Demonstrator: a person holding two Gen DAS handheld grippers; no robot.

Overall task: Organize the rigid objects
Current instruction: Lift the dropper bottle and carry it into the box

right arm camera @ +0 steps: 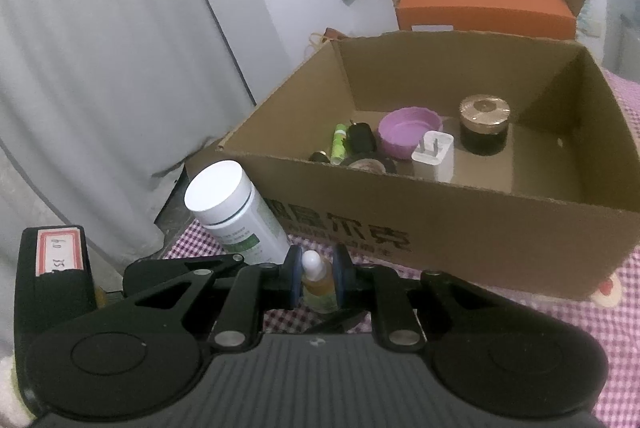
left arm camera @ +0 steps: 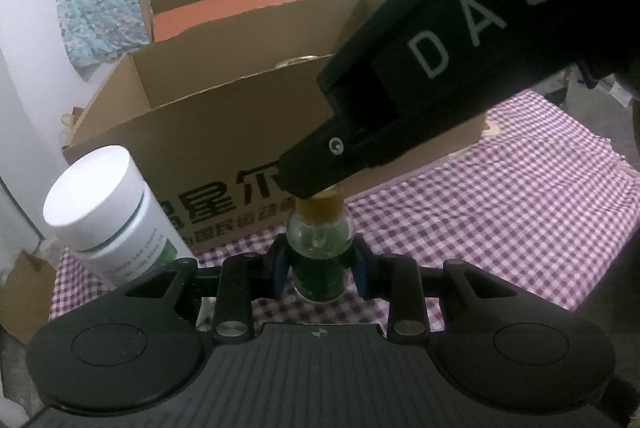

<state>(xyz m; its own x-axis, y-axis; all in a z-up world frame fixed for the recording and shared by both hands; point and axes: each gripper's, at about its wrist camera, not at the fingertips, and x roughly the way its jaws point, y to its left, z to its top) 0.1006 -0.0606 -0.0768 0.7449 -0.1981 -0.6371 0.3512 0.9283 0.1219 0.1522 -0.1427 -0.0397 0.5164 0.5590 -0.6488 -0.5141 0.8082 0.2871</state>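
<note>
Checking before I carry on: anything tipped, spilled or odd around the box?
One oddity: both grippers hold the same small bottle, the left gripper on its body, the right gripper on its cap. In the cardboard box, the white plug lies prongs-up. No spill shows.

Purple-checked tablecloth, brown cardboard box, white-capped bottle

A small glass bottle with green contents and an amber neck stands upright on the checked cloth, clamped between the pads of the left gripper. Its white dropper tip sits pinched in the right gripper. Just beside it stands a white capped bottle with a green label, close against the open cardboard box holding small items.
</note>
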